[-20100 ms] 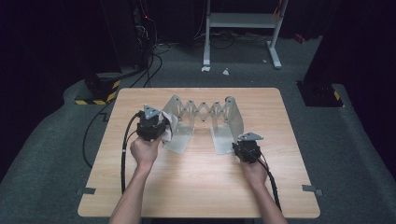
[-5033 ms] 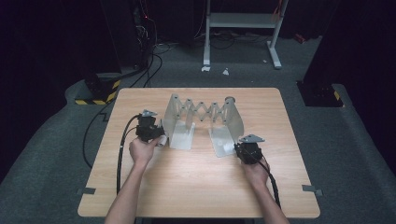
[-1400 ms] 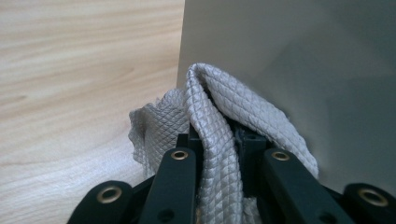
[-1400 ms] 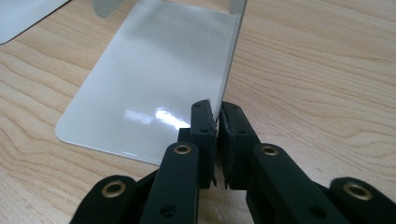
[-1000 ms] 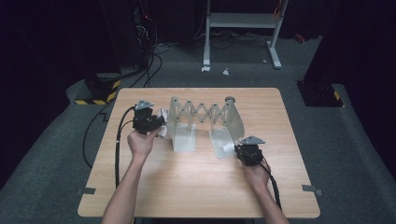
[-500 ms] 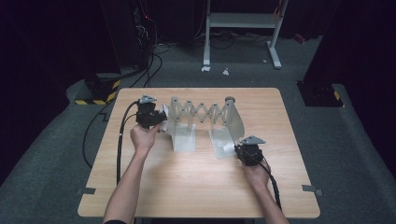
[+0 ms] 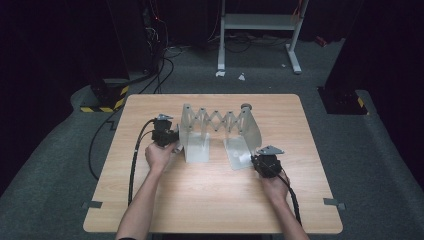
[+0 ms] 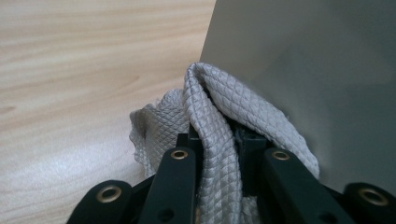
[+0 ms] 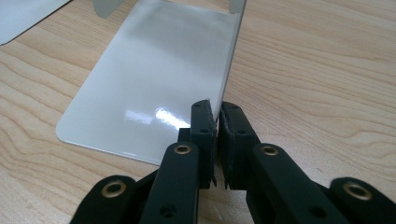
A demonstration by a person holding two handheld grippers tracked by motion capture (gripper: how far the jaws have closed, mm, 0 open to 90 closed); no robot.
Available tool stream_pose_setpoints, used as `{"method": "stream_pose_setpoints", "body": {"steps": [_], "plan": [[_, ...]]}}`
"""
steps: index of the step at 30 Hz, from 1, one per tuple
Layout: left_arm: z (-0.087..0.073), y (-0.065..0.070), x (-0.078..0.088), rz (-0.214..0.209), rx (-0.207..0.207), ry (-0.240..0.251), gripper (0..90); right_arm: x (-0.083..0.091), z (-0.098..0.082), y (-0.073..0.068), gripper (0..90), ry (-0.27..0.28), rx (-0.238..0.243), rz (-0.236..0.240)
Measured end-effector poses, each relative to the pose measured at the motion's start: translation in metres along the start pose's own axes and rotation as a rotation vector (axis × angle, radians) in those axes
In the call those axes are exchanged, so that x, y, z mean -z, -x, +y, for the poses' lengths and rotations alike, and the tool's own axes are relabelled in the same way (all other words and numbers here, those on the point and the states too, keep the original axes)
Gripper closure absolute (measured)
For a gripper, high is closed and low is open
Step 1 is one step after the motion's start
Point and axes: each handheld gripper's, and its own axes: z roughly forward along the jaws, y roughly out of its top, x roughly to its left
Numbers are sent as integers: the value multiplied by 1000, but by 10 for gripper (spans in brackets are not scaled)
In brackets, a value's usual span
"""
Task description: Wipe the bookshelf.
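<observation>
The table [image 7: 210,200] is brightly lit against dark surroundings, glare streaks the metal plate [image 9: 154,84], and near cloth [image 8: 219,140] is sharp.

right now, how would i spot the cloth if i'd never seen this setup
Start at the wooden table and find the metal expanding rack standing mid-table. At the rack's left end plate, the left tool pinches a bunched cloth against the metal. It is the one soft thing there: pale grey, quilted in small diamonds, beside smooth shiny plates.

A pale grey diamond-quilted cloth [image 8: 210,116], a glossy silver-grey metal rack [image 7: 220,125], a light wood-grain table [image 7: 210,200].
</observation>
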Motion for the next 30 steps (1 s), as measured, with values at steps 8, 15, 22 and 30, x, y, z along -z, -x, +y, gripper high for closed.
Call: {"method": "stream_pose_setpoints", "body": {"steps": [8,15,22,30], "plan": [[-12,-1,-12,9,8,-26,797,0,0,0,849,0,-1,0],[-6,1,1,-1,-3,11,797,0,0,0,849,0,-1,0],[11,6,29,-11,-30,89,797,0,0,0,849,0,0,0],[31,13,59,-13,-67,172,797,0,0,0,849,0,-2,1]]}}
